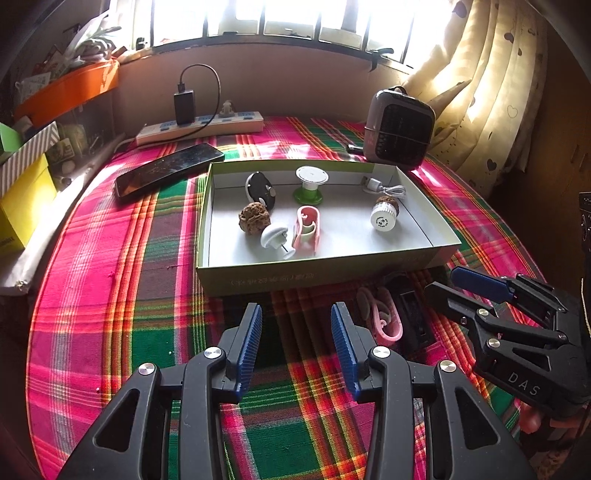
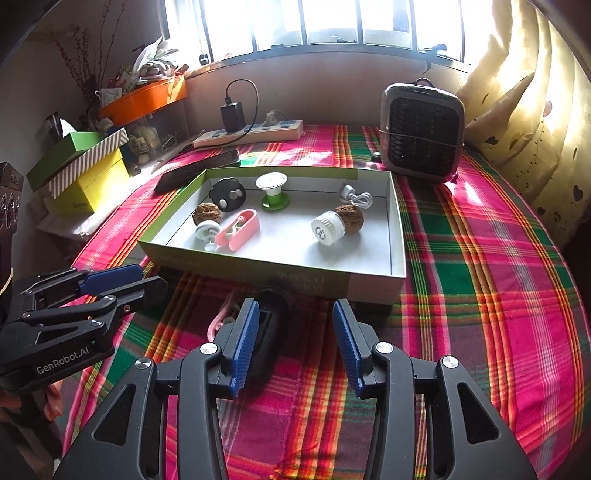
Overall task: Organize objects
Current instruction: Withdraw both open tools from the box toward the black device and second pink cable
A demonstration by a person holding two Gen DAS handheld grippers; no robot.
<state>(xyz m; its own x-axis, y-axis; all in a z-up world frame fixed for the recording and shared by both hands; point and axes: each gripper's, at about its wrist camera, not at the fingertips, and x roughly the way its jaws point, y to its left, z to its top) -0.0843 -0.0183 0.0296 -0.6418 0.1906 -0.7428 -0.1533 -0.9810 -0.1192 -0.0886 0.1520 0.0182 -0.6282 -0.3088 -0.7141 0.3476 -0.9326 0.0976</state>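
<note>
- Plaid cloth [image 1: 110, 295] in pink, green and red covers the surface under a bright window [image 1: 295, 14].
- A shallow open box [image 1: 317, 273] sits mid-cloth, holding a pink clip [image 1: 306, 230], a green spool [image 1: 310, 184], walnuts and a white cap.
- Just before the box lie a pink hook [image 1: 384, 325] and a black case [image 1: 410, 314].
- Left gripper [image 1: 295, 339] and right gripper [image 2: 293, 339] both tilt downward, jaws apart, empty.
</note>
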